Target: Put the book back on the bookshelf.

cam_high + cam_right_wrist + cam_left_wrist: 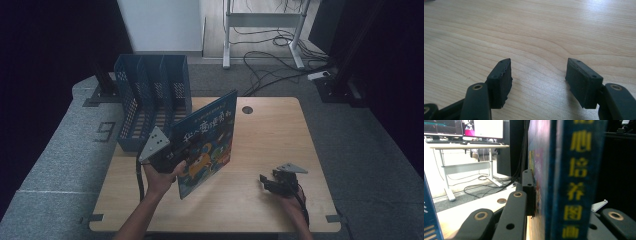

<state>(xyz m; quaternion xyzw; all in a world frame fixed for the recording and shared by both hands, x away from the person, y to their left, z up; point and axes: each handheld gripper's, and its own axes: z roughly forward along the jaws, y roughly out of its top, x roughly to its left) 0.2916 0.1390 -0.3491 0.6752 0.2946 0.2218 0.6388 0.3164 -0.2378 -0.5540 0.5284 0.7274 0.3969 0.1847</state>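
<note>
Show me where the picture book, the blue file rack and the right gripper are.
picture book (207,145), high view, on its front cover.
blue file rack (131,107), high view, on its mesh side wall.
right gripper (539,77), right gripper view, midway between its open fingertips above the table.

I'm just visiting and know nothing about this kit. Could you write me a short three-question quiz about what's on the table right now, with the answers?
1. True or false: the left gripper has its jaws closed on the picture book.
2. Which stands nearest the book? A) the blue file rack B) the round hole in the table C) the right gripper
3. In a few words: what is between the right gripper's jaws?

Key
1. True. In the left gripper view its jaws sit on either side of the book, which is held up on edge, tilted.
2. A. The rack stands just behind and left of the book.
3. Nothing. The jaws stand apart over bare wooden table.
</note>
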